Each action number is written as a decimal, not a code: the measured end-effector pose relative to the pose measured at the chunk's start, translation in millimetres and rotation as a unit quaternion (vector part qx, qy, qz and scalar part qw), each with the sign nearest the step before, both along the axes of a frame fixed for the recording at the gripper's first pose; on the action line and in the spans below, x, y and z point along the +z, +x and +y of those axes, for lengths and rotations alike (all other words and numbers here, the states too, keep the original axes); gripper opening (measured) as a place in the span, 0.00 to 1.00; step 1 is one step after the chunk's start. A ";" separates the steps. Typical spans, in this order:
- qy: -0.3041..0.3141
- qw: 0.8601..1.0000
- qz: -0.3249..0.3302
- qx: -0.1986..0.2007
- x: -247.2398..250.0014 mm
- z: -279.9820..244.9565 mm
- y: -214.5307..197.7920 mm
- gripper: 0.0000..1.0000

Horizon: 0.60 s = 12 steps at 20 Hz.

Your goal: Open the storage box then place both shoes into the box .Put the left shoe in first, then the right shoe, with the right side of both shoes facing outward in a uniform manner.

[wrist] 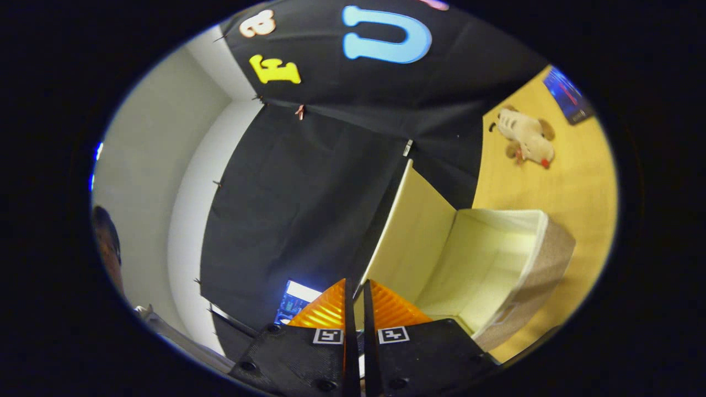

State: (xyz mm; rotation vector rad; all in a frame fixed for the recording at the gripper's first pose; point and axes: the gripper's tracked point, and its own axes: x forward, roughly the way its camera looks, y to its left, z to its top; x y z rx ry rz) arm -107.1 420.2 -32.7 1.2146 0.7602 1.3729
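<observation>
Gripper (pixel 357 289) rolled hard sideways, so the scene reads tilted. Fingers (pixel 331 311) almost together, only a thin slit between the tips. They look pinched on the edge of the storage box lid (pixel 411 231), which stands up just ahead; contact on both sides can't be confirmed.

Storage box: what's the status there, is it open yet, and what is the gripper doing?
Gripper fingers nearly together, pinched on the lid edge. Storage box open, lid raised, inside bare. Plush toy on the floor beyond, clear of the box.
</observation>
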 end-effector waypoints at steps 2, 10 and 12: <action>-0.024 0.999 -0.030 -0.003 18.3 20.2 1.1 0.09; -0.079 0.996 -0.050 -0.007 53.6 114.3 7.5 0.10; -0.086 0.995 -0.056 -0.008 54.1 136.5 7.9 0.12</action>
